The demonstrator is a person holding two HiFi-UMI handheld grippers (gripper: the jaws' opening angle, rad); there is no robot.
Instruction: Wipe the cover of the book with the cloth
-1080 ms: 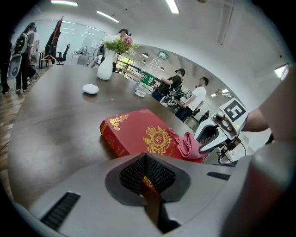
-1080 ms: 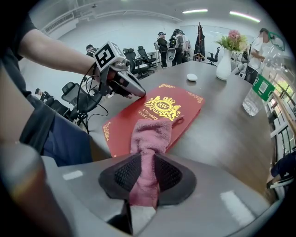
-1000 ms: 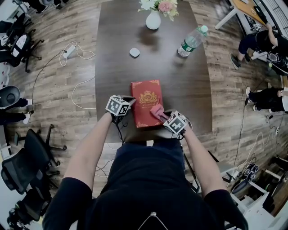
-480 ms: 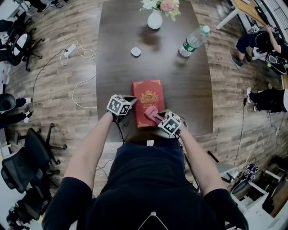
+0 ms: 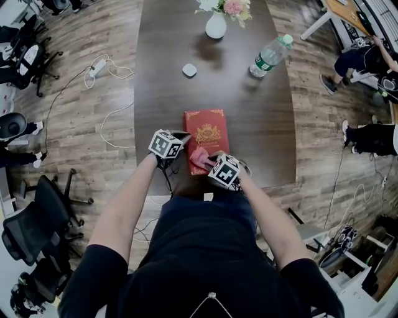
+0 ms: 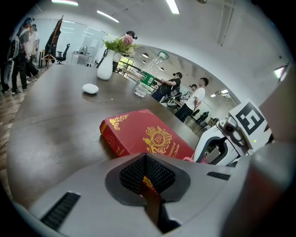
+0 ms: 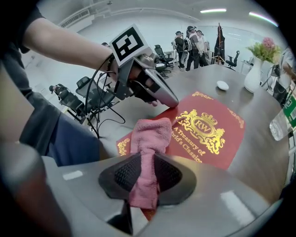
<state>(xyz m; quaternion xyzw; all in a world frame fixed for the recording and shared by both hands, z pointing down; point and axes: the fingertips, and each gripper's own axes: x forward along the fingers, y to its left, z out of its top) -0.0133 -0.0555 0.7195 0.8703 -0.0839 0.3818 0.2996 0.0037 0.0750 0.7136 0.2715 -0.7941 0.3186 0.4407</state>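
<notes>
Book, red hardback, gold crest [image 5: 207, 131]: flat by front edge of dark wooden bench [image 5: 264, 124], long axis away from person | left gripper [image 6: 147, 175] jaws clamped on its left edge | right gripper [image 7: 143, 178] jaws clamped on pink towelling cloth [image 7: 149, 134], cover ahead-right.

pink cloth [image 7: 149, 139] on flat red gold-printed book [image 7: 208, 129]

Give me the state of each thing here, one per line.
Book: closed, flat on the table.
Cloth: bunched, resting on the book.
Bottle: upright, capped.
Vase: upright, holding flowers.
Left gripper: shut on the book's edge.
Right gripper: shut on the cloth.
</notes>
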